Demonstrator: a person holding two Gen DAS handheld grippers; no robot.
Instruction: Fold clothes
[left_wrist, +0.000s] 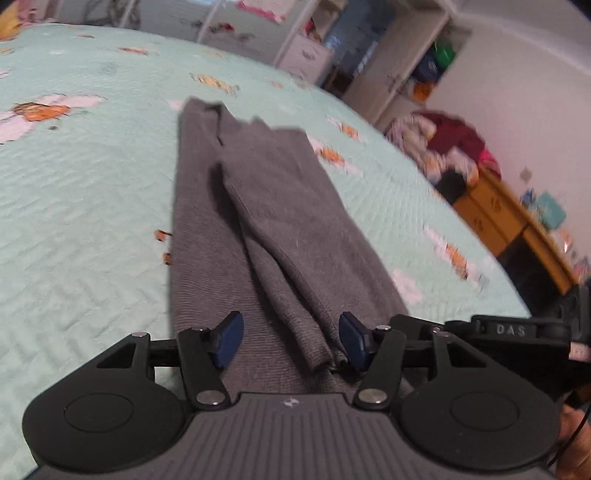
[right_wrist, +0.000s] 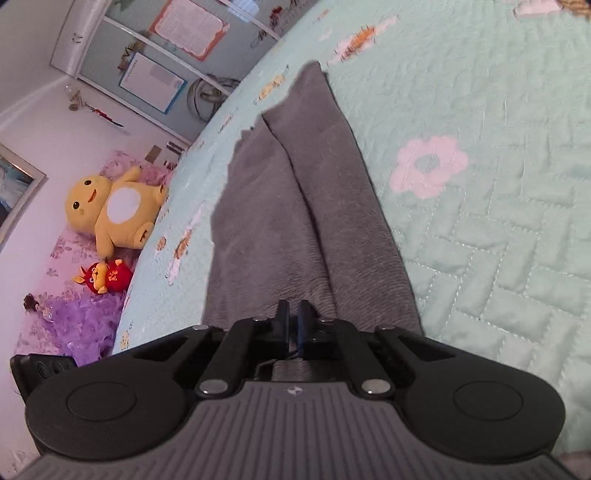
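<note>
A grey knitted garment (left_wrist: 266, 206) lies folded into a long strip on the mint green quilt (left_wrist: 92, 192). One narrower layer runs along its top. My left gripper (left_wrist: 291, 339) hovers low over the near end, open, with a raised fold of the cloth between its blue pads (left_wrist: 229, 338) but not pressed. The right gripper's black body (left_wrist: 509, 328) shows at the right edge of that view. In the right wrist view the same garment (right_wrist: 295, 206) stretches away. My right gripper (right_wrist: 293, 317) sits over its near end with only a narrow slit between its fingertips, and I see no cloth in it.
The bed's edge curves off at the right, beside a wooden dresser (left_wrist: 517, 221) piled with clothes (left_wrist: 450, 147). White shelves (left_wrist: 369, 55) stand behind. A yellow plush toy (right_wrist: 114, 210) and a small red one (right_wrist: 103, 277) sit beyond the bed's left edge. A hand (left_wrist: 576, 446) shows at bottom right.
</note>
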